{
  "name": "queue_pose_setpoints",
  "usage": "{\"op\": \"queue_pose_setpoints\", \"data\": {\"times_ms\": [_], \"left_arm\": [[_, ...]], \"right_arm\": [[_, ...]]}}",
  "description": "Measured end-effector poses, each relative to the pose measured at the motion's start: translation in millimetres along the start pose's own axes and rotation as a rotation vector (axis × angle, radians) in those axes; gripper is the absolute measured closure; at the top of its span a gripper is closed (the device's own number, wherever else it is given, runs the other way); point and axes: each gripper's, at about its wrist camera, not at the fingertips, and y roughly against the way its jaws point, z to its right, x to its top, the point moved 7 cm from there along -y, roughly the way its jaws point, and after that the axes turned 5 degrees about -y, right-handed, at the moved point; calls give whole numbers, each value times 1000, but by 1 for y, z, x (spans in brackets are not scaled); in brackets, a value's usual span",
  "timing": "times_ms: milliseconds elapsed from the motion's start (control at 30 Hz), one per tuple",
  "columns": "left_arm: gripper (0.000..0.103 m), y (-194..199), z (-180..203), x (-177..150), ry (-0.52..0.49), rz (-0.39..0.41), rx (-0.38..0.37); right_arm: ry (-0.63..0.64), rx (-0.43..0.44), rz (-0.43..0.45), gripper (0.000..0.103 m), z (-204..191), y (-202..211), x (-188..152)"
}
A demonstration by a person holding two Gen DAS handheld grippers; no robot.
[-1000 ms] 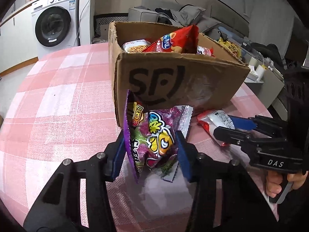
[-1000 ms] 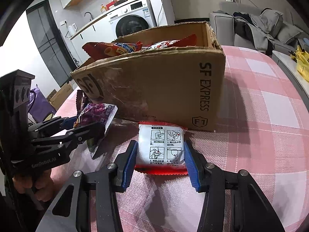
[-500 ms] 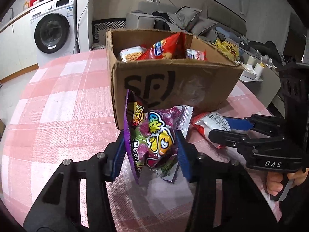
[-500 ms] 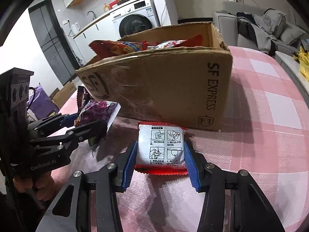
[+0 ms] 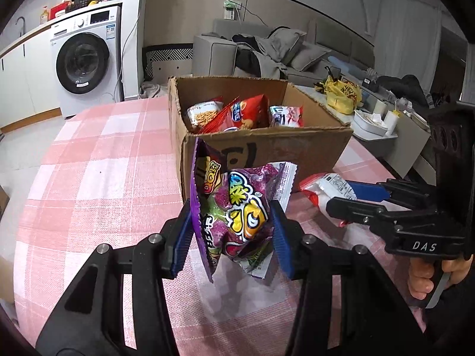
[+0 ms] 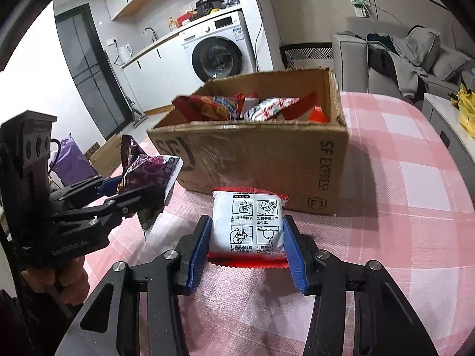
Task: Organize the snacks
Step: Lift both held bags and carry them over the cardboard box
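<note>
Grips a purple candy bag [image 5: 240, 213] in the left gripper [image 5: 231, 228], blue pads pressed into both its sides. Clamps a white packet [image 6: 248, 222] with red edges in the right gripper [image 6: 246, 237], likewise squeezed from both sides. Holds both in front of the cardboard box [image 5: 267, 148], the purple bag before its near wall, the white packet nearer its right front corner.

Compared with a second ago, sits higher: looks down over the box rim now and sees more of the inside, where only the packet tops peeked above the wall. Means, most likely, that both pickups are done and the carry over the rim has begun; nothing dropped in yet.

Counts two grippers and two held packets, though the purple one may be two bags pressed together; hard to tell. Counts one box. Inside the box, counts at least three packets: a noodle snack [image 5: 204, 111], a red bag [image 5: 240, 112], a white-and-red one [image 5: 286, 115]. Under the box, one pink checked tablecloth [image 5: 104, 163].
</note>
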Motion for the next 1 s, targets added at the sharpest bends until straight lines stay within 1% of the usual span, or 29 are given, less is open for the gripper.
{"op": "queue_pose_setpoints", "data": {"times_ms": [167, 333, 667, 833, 1000], "left_arm": [[57, 25, -4, 6, -2, 31, -7], [57, 49, -4, 16, 3, 68, -8], [57, 96, -12, 58, 9, 149, 12], [57, 103, -14, 81, 1, 170, 25], [57, 99, -19, 96, 9, 163, 30]], "right_arm": [[4, 10, 25, 55, -1, 20, 6], [-1, 12, 68, 55, -3, 40, 16], [-15, 11, 143, 55, -9, 62, 44], [-30, 8, 174, 55, -10, 69, 59], [-42, 5, 191, 55, -9, 73, 70]]}}
